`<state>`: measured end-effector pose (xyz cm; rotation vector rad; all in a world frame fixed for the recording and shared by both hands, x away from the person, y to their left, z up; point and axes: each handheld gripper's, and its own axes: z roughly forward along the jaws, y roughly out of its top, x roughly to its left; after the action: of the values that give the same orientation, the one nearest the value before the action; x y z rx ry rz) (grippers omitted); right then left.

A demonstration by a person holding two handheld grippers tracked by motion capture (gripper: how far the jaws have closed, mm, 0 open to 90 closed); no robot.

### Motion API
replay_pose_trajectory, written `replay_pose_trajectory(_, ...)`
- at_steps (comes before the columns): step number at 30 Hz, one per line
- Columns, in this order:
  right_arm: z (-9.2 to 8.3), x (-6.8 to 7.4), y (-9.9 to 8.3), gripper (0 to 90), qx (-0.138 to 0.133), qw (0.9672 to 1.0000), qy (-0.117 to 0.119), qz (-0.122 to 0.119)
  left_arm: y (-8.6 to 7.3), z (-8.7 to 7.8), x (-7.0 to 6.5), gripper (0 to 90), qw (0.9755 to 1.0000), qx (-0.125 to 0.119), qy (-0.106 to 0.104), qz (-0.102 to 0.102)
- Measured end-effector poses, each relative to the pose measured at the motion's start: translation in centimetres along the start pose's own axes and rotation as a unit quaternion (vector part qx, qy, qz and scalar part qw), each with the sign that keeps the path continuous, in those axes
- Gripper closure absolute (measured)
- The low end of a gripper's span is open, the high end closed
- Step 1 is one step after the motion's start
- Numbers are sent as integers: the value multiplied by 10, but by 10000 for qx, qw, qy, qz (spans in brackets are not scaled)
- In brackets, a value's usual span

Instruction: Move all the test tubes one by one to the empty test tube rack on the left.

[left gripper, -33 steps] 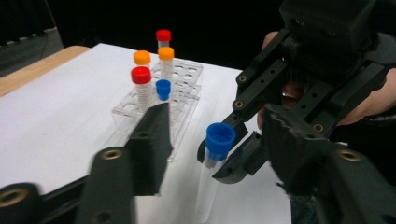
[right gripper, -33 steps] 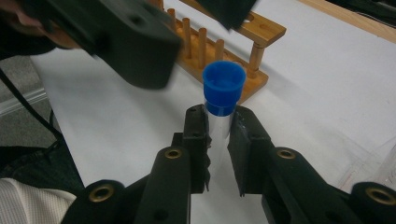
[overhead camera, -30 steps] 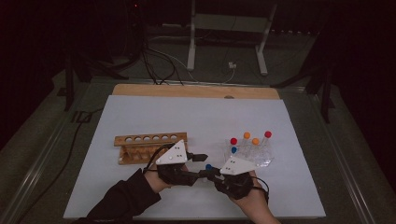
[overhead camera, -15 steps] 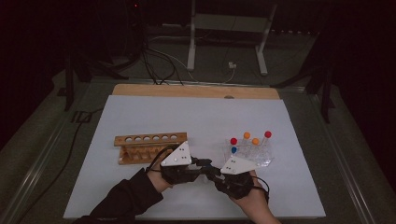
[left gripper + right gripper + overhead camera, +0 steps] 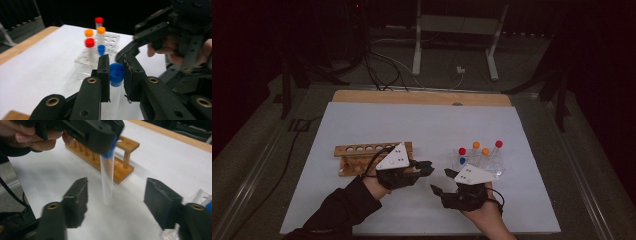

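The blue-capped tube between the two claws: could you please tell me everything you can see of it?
The blue-capped tube is a clear, seemingly empty plastic test tube with a rounded tip and a blue screw cap. The left claw is shut on it just below the cap, holding it roughly upright above the white table cover, its tip off the surface. The right claw has just been opening; its pads stand apart on either side, not touching the tube.

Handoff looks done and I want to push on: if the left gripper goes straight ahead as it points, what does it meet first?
Probably the open right gripper just ahead; the clear rack of capped tubes lies beyond.
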<state>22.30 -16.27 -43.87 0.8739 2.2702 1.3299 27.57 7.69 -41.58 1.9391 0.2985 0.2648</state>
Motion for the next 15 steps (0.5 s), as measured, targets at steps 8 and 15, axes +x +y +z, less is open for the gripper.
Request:
replay_pose_trajectory(8,-13,-6,2,127,-433,9989,-100,130,7,-20,17,779,9994,-78,339,-52)
replay_pose_trajectory(15,-22,-15,1,0,-614,9977,-97,286,14,-34,31,779,9976,-180,658,-68)
